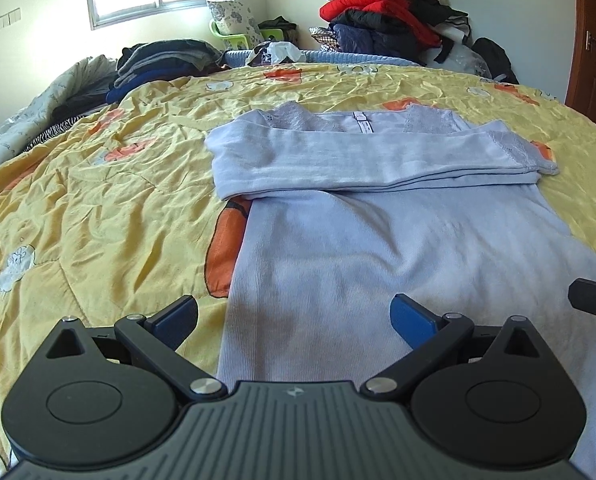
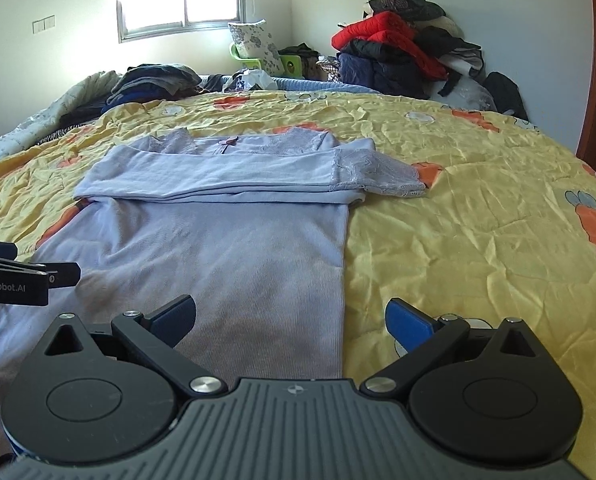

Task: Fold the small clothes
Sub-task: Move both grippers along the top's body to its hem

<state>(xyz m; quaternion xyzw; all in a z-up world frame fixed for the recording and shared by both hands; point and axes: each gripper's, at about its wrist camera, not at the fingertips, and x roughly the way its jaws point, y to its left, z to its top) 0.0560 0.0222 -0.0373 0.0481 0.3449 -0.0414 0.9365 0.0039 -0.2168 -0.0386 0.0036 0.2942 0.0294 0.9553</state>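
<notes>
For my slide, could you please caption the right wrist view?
Open right tongs hover over the hem of a lilac top, sleeves folded across, on a yellow quilt.

I see fine-ribbed matt knit on the lavender top point(image 1: 398, 248), lace at its cuff point(image 2: 372, 174), over a crinkled cotton quilt point(image 1: 98, 200).

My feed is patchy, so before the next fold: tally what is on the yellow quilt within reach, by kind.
Lavender tops, laid flat: 1, the lavender top
Sleeves folded across its chest: 2, the folded sleeves
Open claws near its hem: 2, the left claw and the right claw
Total: 5
</notes>
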